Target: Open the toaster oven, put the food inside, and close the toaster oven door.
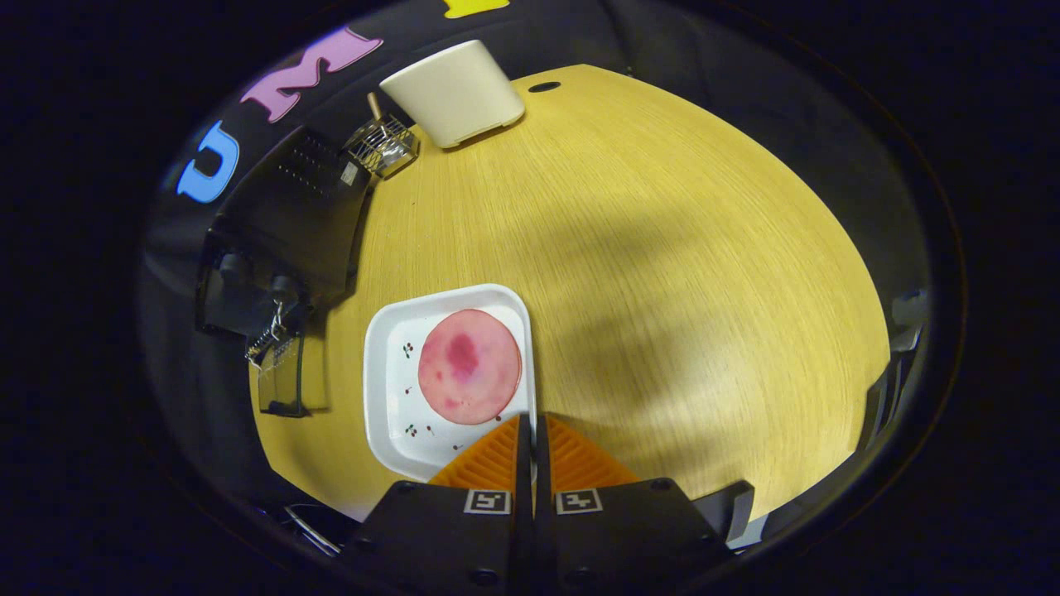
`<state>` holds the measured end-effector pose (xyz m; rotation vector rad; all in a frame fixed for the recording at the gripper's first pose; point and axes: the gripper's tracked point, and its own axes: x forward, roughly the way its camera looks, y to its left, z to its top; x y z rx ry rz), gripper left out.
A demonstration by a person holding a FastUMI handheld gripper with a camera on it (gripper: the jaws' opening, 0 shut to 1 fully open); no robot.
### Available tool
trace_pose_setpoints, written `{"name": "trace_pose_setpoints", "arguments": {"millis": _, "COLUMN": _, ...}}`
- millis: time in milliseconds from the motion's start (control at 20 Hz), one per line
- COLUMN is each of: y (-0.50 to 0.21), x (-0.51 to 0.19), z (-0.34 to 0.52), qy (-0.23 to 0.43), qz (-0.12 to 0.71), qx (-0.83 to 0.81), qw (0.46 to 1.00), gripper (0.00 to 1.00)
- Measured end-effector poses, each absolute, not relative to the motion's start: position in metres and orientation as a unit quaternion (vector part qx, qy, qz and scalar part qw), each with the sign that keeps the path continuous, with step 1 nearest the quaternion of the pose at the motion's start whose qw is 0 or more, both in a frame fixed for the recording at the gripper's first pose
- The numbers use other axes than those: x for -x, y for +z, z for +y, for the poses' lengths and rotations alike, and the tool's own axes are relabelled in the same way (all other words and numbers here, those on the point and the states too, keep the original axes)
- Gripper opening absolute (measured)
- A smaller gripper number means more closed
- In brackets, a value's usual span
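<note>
A white square plate (pixel 393 389) carries a round pink slice of food (pixel 469 366). Its near right rim runs in between my fingers, and my gripper (pixel 531 424) is shut on that rim. The black toaster oven (pixel 290 215) stands to the left of the plate on the wooden table (pixel 662 248). Its glass door (pixel 280 377) hangs open toward the table's near left side, just left of the plate. I cannot tell whether the plate rests on the table or is lifted off it.
A white tapered container (pixel 454 93) stands at the far side of the table. A small wire rack with a wooden handle (pixel 383 142) lies between it and the oven. Bare wood stretches to the right of the plate.
</note>
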<state>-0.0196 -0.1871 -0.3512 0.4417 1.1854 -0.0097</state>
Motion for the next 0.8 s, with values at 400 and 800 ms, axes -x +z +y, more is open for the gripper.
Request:
{"name": "trace_pose_setpoints", "arguments": {"millis": 400, "y": -0.323, "x": 0.033, "z": -0.175, "qy": -0.028, "qz": 0.503, "qx": -0.299, "qw": 0.811, "gripper": 0.05}}
{"name": "trace_pose_setpoints", "arguments": {"millis": 800, "y": -0.299, "x": 0.065, "z": -0.165, "qy": -0.084, "qz": 0.435, "qx": -0.41, "qw": 0.797, "gripper": 0.05}}
